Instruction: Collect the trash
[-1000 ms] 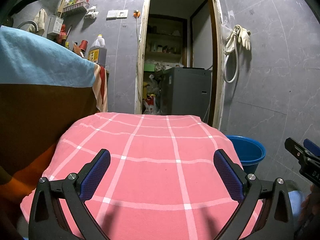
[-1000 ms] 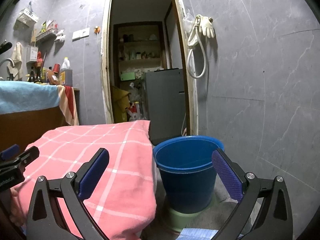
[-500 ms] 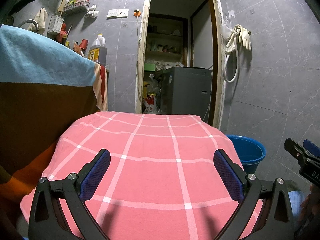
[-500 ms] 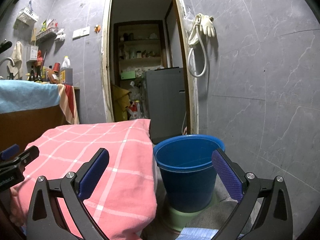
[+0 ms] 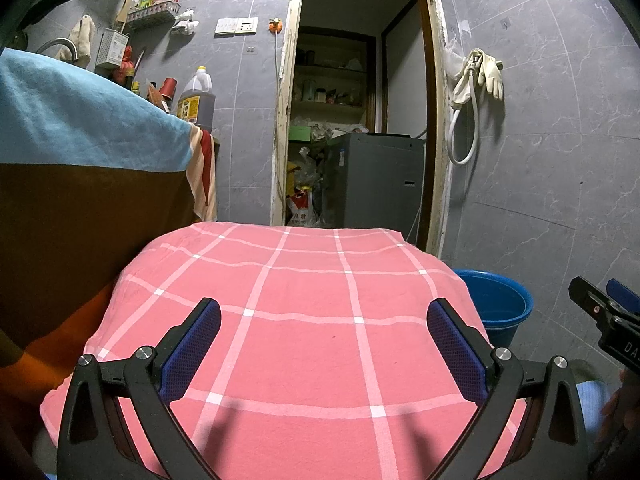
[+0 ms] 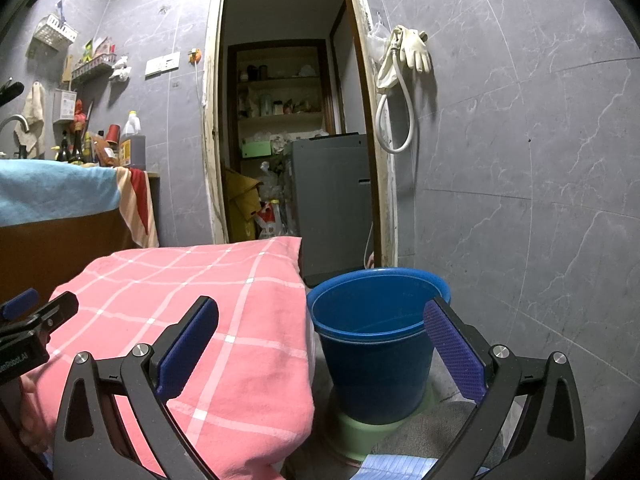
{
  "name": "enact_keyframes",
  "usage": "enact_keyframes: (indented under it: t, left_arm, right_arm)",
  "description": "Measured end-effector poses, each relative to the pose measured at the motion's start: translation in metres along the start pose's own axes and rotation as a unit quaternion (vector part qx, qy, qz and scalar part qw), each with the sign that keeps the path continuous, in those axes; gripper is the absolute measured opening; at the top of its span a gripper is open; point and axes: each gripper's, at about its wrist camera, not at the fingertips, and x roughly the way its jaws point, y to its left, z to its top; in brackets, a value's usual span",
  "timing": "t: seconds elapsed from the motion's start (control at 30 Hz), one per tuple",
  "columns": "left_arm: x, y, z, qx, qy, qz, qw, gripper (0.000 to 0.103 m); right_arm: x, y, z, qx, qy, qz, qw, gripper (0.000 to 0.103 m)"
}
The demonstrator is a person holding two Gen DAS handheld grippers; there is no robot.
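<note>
Left claw [image 5: 324, 344] spread wide above pink checked cloth [image 5: 304, 300], right claw [image 6: 320, 344] spread before blue bucket [image 6: 376, 344], contents perhaps nil.

A pink cloth with white check lines [image 5: 312, 320] lies just ahead of the tool. Farther ahead stands a grey metal cabinet [image 5: 372, 180] in the open doorway. Pale rubber gloves [image 6: 412, 50] and a white looped hose [image 6: 396, 120] hang on the grey tiled wall ahead, to the right.

One blue bucket [image 6: 376, 344], one pink checked cloth [image 5: 304, 320], one oil jug [image 5: 197, 98] and one pair of rubber gloves [image 6: 412, 50].
</note>
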Motion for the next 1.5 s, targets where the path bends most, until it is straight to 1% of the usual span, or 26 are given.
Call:
enact_keyframes:
  t: [1.07,1.37,1.5]
  left_arm:
    - [-0.0008,0.0009,-0.0007,0.000,0.002,-0.001,1.0000,0.101]
    - [0.0058,0.0007,-0.0063,0.005,0.024,0.012,0.9996,0.101]
    - [0.0073,0.0016,-0.0073,0.003,0.027,0.017,0.9995,0.101]
  right_arm:
    - [-0.0005,0.0006,0.0015,0.000,0.002,0.000,1.000,0.103]
    - [-0.0005,0.0003,0.0023,0.000,0.003,0.000,1.000,0.103]
    - [-0.0001,0.0003,0.0027,0.000,0.003,0.000,1.000,0.103]
